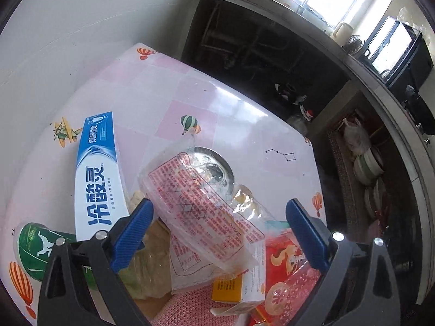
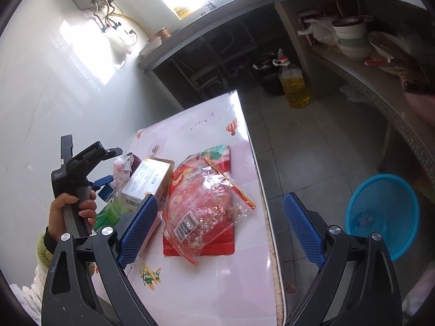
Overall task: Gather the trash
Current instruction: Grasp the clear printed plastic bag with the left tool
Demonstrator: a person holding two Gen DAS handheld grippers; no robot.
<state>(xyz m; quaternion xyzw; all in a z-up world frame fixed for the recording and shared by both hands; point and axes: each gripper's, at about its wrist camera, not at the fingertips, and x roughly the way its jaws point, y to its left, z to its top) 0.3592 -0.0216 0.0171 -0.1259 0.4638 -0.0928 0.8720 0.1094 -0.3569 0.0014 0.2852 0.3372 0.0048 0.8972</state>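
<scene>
Between the wide-open left gripper [image 1: 217,231] fingers lies a clear printed wrapper [image 1: 201,212], ungrasped; beside it, toothpaste box [image 1: 95,171]. Right gripper [image 2: 220,228], wide too, hovers over red packet [image 2: 201,203]. Approach stage: next, close squarely.

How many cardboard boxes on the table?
2: the blue-white toothpaste box lies at the table's wall side; the white-yellow box lies beside the red packet. More may hide under wrappers.
</scene>
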